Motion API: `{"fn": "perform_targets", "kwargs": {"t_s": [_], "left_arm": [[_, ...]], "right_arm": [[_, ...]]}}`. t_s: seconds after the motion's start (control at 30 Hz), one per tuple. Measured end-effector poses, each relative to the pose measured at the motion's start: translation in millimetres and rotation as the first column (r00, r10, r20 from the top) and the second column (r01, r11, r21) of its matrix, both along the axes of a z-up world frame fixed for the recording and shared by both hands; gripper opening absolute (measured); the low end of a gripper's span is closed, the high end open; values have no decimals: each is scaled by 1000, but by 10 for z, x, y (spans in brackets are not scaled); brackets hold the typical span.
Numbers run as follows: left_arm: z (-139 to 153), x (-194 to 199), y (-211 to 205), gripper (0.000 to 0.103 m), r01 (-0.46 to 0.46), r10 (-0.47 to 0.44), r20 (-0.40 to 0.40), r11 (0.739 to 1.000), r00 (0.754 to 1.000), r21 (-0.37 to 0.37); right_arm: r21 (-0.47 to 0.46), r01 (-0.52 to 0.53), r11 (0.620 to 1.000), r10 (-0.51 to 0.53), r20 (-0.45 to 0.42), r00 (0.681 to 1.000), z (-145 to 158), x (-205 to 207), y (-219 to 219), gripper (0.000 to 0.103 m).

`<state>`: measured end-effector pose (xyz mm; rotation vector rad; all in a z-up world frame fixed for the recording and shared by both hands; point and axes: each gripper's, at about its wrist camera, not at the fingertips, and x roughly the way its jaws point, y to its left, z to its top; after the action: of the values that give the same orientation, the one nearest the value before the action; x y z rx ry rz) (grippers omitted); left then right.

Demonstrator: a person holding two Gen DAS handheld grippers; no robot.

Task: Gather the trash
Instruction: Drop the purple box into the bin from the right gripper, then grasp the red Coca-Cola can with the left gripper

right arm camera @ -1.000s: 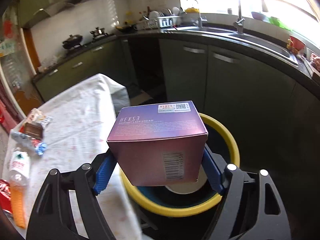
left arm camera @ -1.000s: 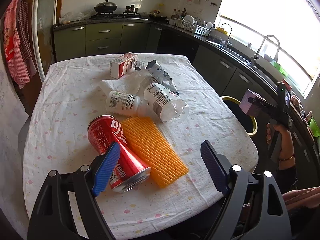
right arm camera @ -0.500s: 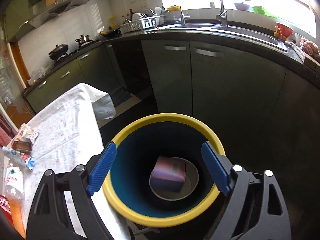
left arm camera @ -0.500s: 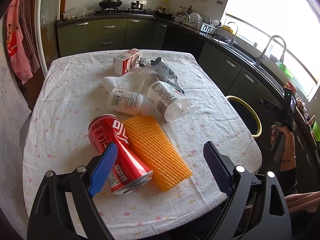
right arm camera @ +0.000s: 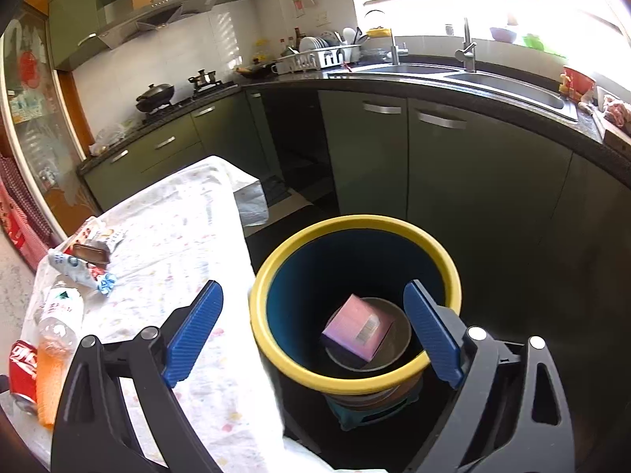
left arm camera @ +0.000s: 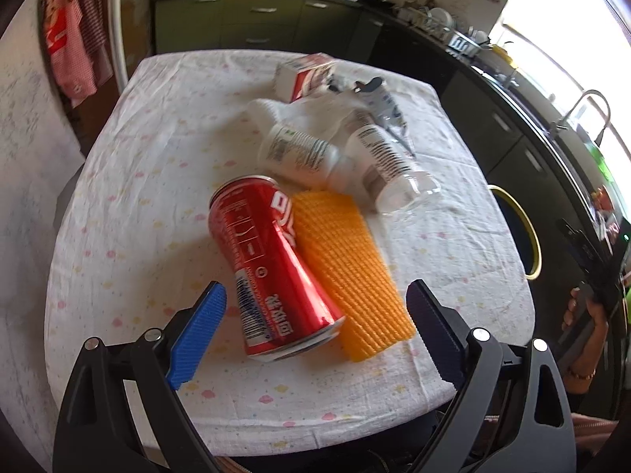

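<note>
My left gripper [left arm camera: 315, 327] is open and empty, its jaws on either side of the near end of a red soda can [left arm camera: 268, 264] lying on the table. An orange ridged sheet [left arm camera: 351, 268] lies beside the can. Behind them lie two plastic bottles [left arm camera: 299, 153], a white cloth [left arm camera: 276, 114], a red and white carton [left arm camera: 303, 75] and a snack wrapper [left arm camera: 378, 98]. My right gripper [right arm camera: 313, 331] is open and empty above the yellow-rimmed bin [right arm camera: 355, 382]. The purple box [right arm camera: 359, 327] lies at the bottom of the bin.
The table [left arm camera: 157, 197] has a white flowered cloth and the bin [left arm camera: 528, 228] stands off its right edge. Dark green cabinets [right arm camera: 453, 165], a sink [right arm camera: 493, 79] and a stove run along the walls. My right hand and its gripper [left arm camera: 587, 276] show at the right edge.
My right gripper opened and let the purple box drop into the bin, then drew back a little. My left gripper moved closer to the red can.
</note>
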<state>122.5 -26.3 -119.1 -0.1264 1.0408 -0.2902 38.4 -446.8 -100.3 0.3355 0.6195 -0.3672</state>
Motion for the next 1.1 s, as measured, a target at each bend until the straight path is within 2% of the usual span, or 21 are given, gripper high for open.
{"fn": "perform_targets", "kwargs": {"t_s": [0.3, 0.43, 0.57, 0.73, 0.9, 1.1], "left_arm": [[-267, 332, 137, 90, -113, 118, -83, 991, 989, 65], [-351, 442, 163, 82, -109, 114, -126, 993, 986, 46], [-404, 530, 127, 75, -95, 104, -142, 993, 984, 71], [-516, 610, 156, 64, -76, 87, -188, 995, 978, 64], [-517, 628, 215, 52, -60, 75, -174, 994, 982, 89], [-447, 535, 242, 52, -41, 58, -119, 990, 991, 136]], "right_arm": [[42, -31, 999, 31, 5, 1000, -77, -27, -27, 88], [56, -35, 998, 35, 2, 999, -125, -31, -55, 88], [69, -41, 997, 41, -3, 999, -159, -23, -67, 88], [75, -43, 996, 44, -6, 999, -170, -16, -77, 88], [77, -48, 996, 49, -10, 999, -188, -3, -59, 88], [72, -55, 996, 56, -11, 998, -185, 9, -15, 88]]}}
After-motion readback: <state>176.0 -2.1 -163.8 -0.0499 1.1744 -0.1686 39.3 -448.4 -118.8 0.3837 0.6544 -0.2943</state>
